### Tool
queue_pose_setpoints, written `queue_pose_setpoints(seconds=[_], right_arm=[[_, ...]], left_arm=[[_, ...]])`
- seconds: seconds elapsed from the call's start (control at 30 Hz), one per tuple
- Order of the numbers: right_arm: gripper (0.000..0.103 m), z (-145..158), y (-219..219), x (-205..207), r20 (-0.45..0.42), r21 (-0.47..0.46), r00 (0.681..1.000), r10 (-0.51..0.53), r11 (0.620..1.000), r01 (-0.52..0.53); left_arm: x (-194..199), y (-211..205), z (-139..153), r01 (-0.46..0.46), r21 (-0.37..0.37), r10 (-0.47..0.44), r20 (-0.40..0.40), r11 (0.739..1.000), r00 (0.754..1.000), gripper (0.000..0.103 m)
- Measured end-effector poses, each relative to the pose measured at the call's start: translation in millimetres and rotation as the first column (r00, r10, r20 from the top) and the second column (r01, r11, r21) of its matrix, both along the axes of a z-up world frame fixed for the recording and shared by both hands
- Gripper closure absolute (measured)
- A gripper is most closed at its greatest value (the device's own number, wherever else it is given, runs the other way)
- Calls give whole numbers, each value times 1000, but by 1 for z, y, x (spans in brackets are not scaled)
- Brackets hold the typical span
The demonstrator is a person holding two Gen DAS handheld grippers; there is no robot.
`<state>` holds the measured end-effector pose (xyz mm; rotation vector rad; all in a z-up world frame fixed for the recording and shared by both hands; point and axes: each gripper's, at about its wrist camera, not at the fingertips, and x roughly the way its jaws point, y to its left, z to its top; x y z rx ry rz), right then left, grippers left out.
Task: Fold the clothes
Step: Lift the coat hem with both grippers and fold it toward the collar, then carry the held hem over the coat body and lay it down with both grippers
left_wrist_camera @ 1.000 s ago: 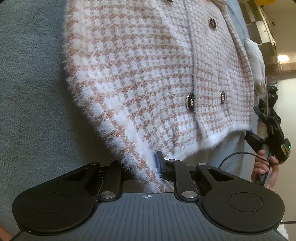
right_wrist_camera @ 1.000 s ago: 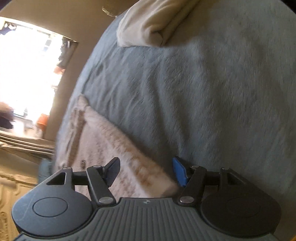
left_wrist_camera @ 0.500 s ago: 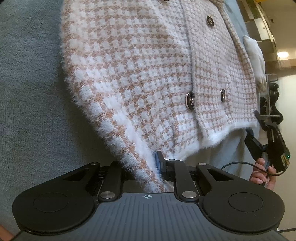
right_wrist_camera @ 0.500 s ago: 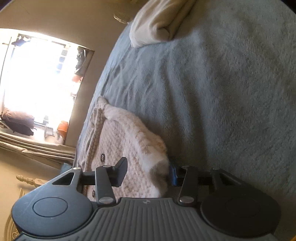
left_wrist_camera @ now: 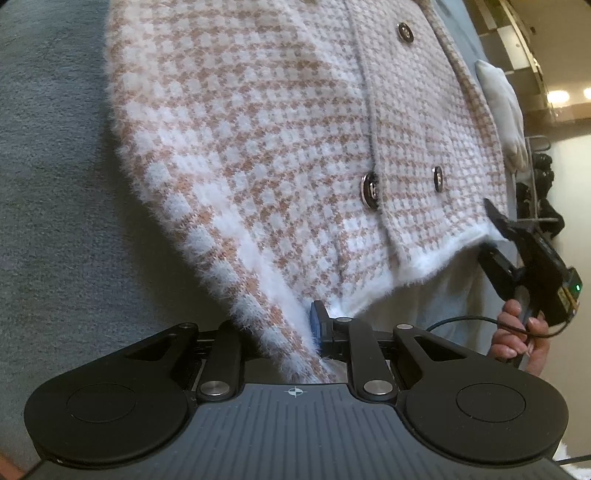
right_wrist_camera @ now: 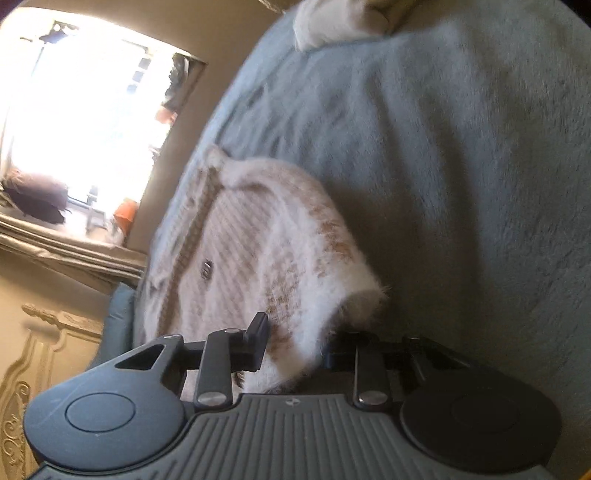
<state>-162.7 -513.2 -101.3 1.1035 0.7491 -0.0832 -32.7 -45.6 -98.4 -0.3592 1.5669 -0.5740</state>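
A fuzzy pink-and-white houndstooth cardigan (left_wrist_camera: 280, 155) lies spread on a bed covered with a grey-blue fleece blanket (left_wrist_camera: 55, 177), its metal buttons (left_wrist_camera: 370, 187) facing up along the front placket. The left hand-held gripper (left_wrist_camera: 280, 332) is clamped on the fluffy white hem at the cardigan's near corner, the blue pad (left_wrist_camera: 316, 323) pressed against the knit. In the left wrist view, the right hand-held gripper (left_wrist_camera: 496, 240) sits at the cardigan's far right hem corner, held by the person's hand (left_wrist_camera: 517, 332) with a cable trailing from it. In the right wrist view its jaws have just been closing on a lifted, folded-over edge of the cardigan (right_wrist_camera: 258, 266), which sits between them; the left finger (right_wrist_camera: 258, 341) touches the knit, while the right one is in shadow, so I cannot tell whether the grip is complete. A cream pillow (right_wrist_camera: 332, 18) rests at the far end of the bed. Beyond the bed's left side a bright window (right_wrist_camera: 85, 122) glares white, with beige walls around it and ornate carved cream panelling (right_wrist_camera: 33, 369) below. White cloth (left_wrist_camera: 506, 118) lies past the cardigan's right edge, and ceiling lights (left_wrist_camera: 557, 96) glow in the far right of the room.
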Motion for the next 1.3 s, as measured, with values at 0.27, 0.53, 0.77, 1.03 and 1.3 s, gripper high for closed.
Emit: queue_pose_setpoints(seconds=[0.27,0.53,0.77,1.03,1.3], right_arm=[[96,10,10,1,-20,-98,999,-30,995,27],[100,45,11,-21,58,-197,997,-54,978,64],[101,75,20,-27,107,-242,994,-12,970,37],[101,85,30,-36,93,-237,996,11,971,12],[100,83,32,-25,73,-233,996,51,972,-32]], left_arm=[[-4,-2,14,90,-16,-87,113,996,990,98],[-7,10,50,226,-120,-184,289,967,940,99],[-8,32,63,244,-166,-185,304,955,934,99],[-6,39,57,227,-181,-176,261,957,949,99],[4,38,49,180,-194,-138,212,964,968,99]])
